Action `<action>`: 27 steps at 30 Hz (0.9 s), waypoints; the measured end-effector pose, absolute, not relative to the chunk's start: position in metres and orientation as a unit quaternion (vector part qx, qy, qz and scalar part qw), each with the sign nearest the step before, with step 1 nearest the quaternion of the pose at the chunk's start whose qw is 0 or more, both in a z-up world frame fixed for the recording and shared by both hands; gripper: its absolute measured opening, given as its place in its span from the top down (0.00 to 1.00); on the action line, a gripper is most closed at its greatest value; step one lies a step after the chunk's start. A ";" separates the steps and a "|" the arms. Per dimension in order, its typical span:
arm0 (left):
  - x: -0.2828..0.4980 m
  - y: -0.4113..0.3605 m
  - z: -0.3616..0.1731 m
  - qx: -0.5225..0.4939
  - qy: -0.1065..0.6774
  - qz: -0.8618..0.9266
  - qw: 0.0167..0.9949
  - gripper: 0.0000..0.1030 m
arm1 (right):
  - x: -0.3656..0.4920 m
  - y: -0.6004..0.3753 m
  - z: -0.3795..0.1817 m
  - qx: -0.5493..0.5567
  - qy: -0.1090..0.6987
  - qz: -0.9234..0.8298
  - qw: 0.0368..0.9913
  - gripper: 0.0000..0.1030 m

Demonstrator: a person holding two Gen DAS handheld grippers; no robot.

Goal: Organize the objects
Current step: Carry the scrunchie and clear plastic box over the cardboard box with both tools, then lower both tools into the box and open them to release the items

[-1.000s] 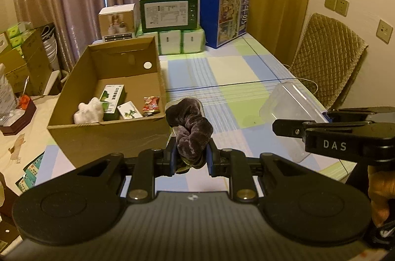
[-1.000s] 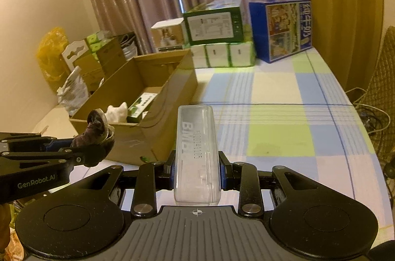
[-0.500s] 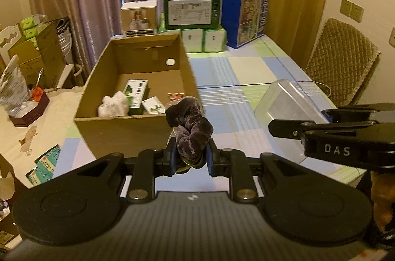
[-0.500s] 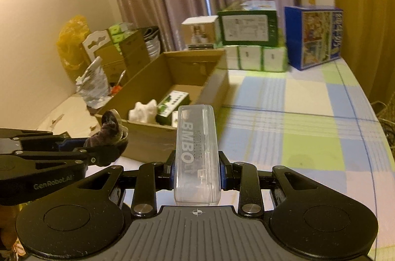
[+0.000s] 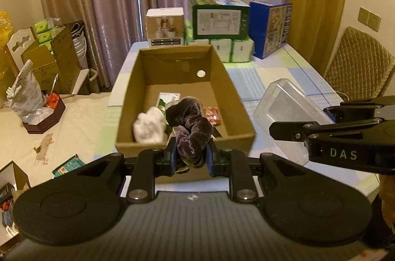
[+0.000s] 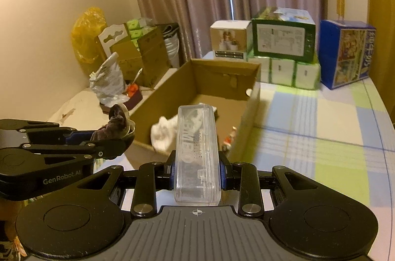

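Note:
My left gripper is shut on a dark purple velvet scrunchie, held just before the near wall of an open cardboard box. The box holds a white crumpled cloth, a green-and-white packet and a red snack packet. My right gripper is shut on a clear plastic case, which hovers near the box's front right corner. In the right wrist view the left gripper with the scrunchie shows at the left. The clear case also appears at the right of the left wrist view.
Stacked cartons stand at the table's far end: a white one, a green one and a blue one. The checked tablecloth stretches right of the box. A quilted chair sits at the right; cluttered boxes at the left.
Both grippers have swung left and toward the cardboard box, which now sits straight ahead and nearer. Each still holds its object.

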State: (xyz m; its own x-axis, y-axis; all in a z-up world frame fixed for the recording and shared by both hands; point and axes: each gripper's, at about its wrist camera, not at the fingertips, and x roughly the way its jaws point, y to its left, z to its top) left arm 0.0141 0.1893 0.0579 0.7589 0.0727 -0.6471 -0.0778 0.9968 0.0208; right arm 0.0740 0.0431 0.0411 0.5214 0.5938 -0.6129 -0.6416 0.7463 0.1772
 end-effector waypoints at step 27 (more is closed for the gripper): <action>0.160 0.253 0.015 0.005 0.383 0.029 0.923 0.58 | 0.216 0.113 0.002 -0.021 0.390 0.328 0.860 0.72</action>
